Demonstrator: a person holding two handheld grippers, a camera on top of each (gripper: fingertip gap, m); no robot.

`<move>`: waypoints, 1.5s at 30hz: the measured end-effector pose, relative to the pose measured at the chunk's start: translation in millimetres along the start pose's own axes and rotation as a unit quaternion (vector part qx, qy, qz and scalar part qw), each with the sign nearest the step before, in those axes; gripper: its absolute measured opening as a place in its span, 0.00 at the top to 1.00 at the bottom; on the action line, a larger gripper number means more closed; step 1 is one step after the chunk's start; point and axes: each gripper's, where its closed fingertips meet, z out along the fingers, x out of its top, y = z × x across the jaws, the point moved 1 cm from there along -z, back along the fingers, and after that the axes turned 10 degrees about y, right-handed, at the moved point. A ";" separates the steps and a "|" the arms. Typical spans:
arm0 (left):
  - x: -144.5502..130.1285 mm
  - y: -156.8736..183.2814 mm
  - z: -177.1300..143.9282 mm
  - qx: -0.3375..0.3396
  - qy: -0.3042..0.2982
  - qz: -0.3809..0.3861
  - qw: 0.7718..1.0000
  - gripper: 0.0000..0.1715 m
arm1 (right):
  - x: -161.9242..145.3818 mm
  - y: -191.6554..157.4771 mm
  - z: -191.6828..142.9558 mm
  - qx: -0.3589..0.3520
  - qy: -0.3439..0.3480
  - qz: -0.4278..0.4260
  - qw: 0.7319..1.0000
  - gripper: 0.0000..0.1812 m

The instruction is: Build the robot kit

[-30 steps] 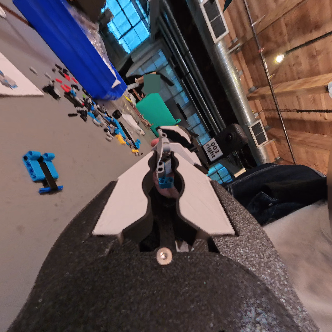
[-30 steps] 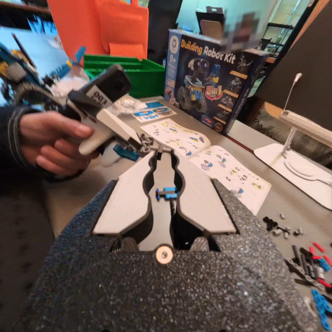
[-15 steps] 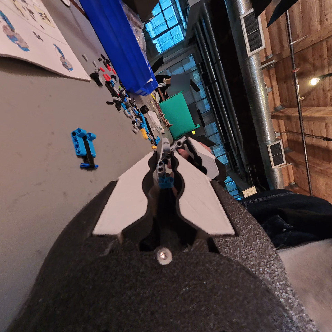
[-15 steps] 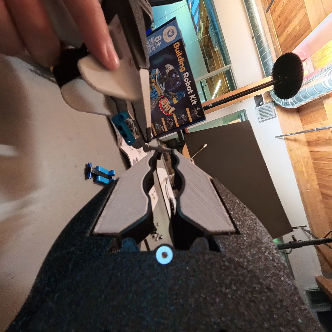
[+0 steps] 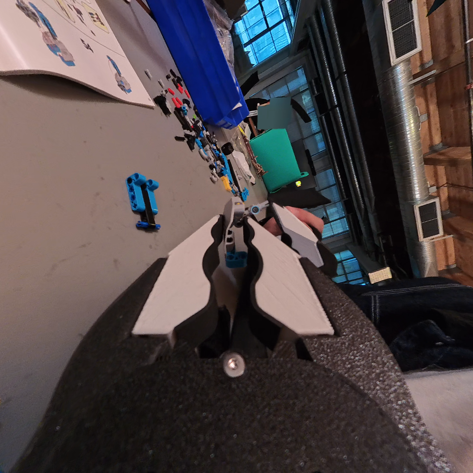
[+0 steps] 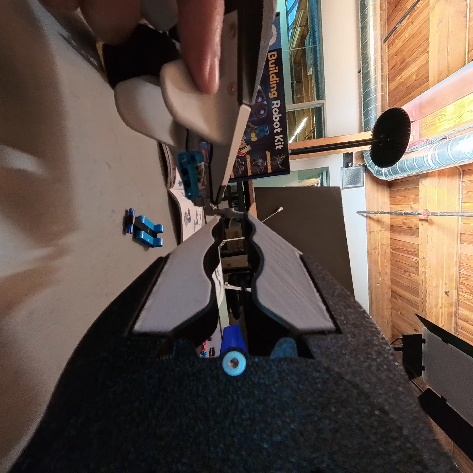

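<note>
The left gripper (image 5: 234,220) is clenched on a small grey beam assembly (image 5: 231,230) with a blue connector (image 5: 236,259) at its near end, held up off the grey table (image 5: 64,243). The right gripper (image 6: 231,221) meets it tip to tip, its fingertips pinching a thin grey axle piece (image 6: 226,211) that sticks out of that assembly. A blue-and-black sub-assembly (image 5: 143,198) lies alone on the table, well apart from the scattered loose parts (image 5: 199,143) along the blue bin (image 5: 204,64), with an open instruction booklet (image 5: 64,51) towards the far edge.
</note>
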 end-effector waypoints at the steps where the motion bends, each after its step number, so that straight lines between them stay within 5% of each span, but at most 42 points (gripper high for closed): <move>1: -0.1 0.0 0.1 -0.004 0.001 -0.009 1.000 0.92 | -0.3 0.2 -0.2 -0.002 0.000 0.001 1.000 0.93; 16: -3.9 1.3 2.4 -0.010 -0.010 -0.013 1.000 0.92 | 11.9 2.3 -6.9 0.012 0.035 0.139 0.990 0.95; 27: -2.5 3.3 2.2 -0.017 -0.010 -0.009 1.000 0.92 | 7.1 1.9 -5.9 0.056 0.047 0.308 0.949 0.97; 34: -5.3 0.4 3.2 -0.002 -0.019 0.015 1.000 0.92 | 1.8 -1.3 -6.4 0.077 0.043 0.340 0.936 0.98; 40: -4.5 3.1 2.8 -0.022 -0.017 -0.016 0.999 0.92 | 2.7 1.5 -8.6 0.095 0.089 0.401 0.907 0.98; 45: -2.7 5.0 2.1 -0.030 -0.014 -0.020 0.999 0.92 | 0.1 8.6 -9.9 0.111 0.124 0.507 0.845 0.98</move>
